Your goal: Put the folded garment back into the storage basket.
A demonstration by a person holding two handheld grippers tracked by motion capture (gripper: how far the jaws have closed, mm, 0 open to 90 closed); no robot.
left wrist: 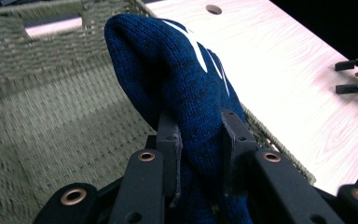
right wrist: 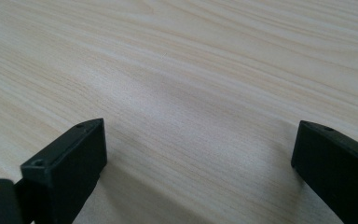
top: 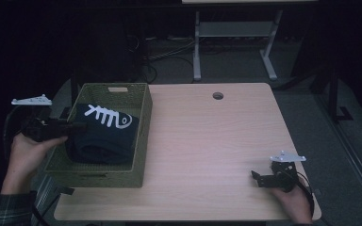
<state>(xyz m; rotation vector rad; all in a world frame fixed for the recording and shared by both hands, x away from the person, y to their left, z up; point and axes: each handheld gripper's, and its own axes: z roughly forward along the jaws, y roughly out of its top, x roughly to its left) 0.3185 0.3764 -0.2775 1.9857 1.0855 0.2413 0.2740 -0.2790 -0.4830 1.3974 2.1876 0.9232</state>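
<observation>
Navy knit garment (top: 104,133) lies in the woven basket (top: 141,141) at the table's (top: 207,141) left edge, pinched by the left gripper (left wrist: 199,140), while the right gripper (right wrist: 198,154) rests wide apart near the front right corner.

left claw (left wrist: 199,154) clamped, right claw (right wrist: 198,154) spread

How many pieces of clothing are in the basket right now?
1. A dark blue knitted garment with a white fishbone design sits inside the woven basket at the table's left, pinched by the left gripper. Anything beneath it would be hidden.
</observation>
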